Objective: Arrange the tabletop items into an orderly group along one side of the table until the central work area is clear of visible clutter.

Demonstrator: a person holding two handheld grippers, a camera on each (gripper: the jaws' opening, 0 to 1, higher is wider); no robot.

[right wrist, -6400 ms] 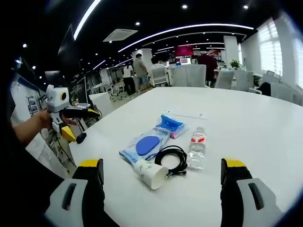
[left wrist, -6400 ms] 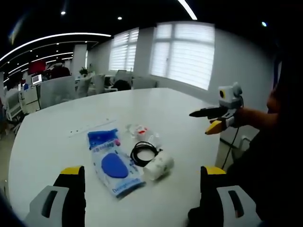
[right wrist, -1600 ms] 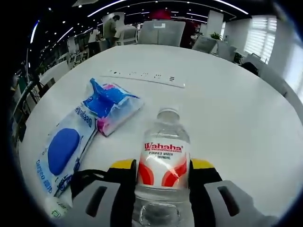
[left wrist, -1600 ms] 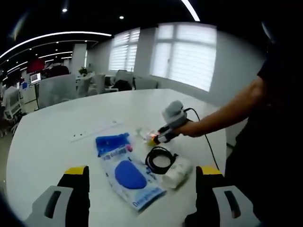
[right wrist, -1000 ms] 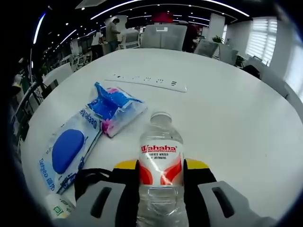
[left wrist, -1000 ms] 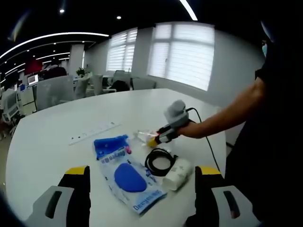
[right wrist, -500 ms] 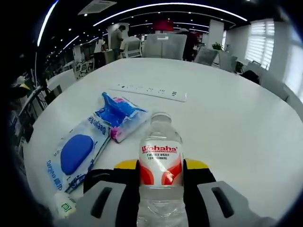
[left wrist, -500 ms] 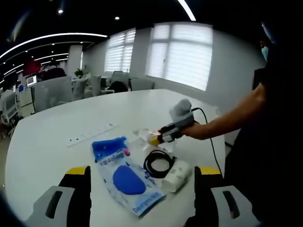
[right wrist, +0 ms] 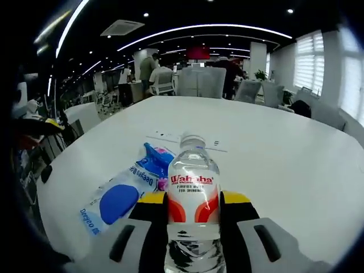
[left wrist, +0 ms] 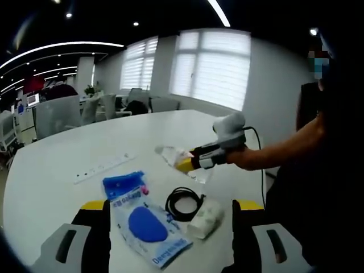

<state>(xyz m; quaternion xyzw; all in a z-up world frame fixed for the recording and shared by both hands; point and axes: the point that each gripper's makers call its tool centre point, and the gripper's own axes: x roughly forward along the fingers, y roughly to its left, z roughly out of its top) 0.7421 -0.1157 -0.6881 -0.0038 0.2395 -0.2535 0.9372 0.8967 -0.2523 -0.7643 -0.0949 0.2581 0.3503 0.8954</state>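
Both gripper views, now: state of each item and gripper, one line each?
water bottle: capped, clamped in the jaws, off the table
right gripper: shut on the water bottle
left gripper: open, holding nothing
paper cup: on its side on the table
black cable: coiled, beside the paper cup
blue packet: flat on the table
power strip: flat on the table

water bottle (right wrist: 193, 193): clear plastic, white cap, red-and-white "Wahaha" label; clamped between the right gripper's yellow-tipped jaws, lifted off the table
wipes pack (left wrist: 147, 222): long blue-and-white pouch with a dark blue oval, flat on the table, near side
blue packet (left wrist: 121, 184): small, crumpled, pink at one edge, touching the pouch's far end
cable (left wrist: 183, 202): black coil, right of the pouch
paper cup (left wrist: 206, 218): white, on its side, touching the coil
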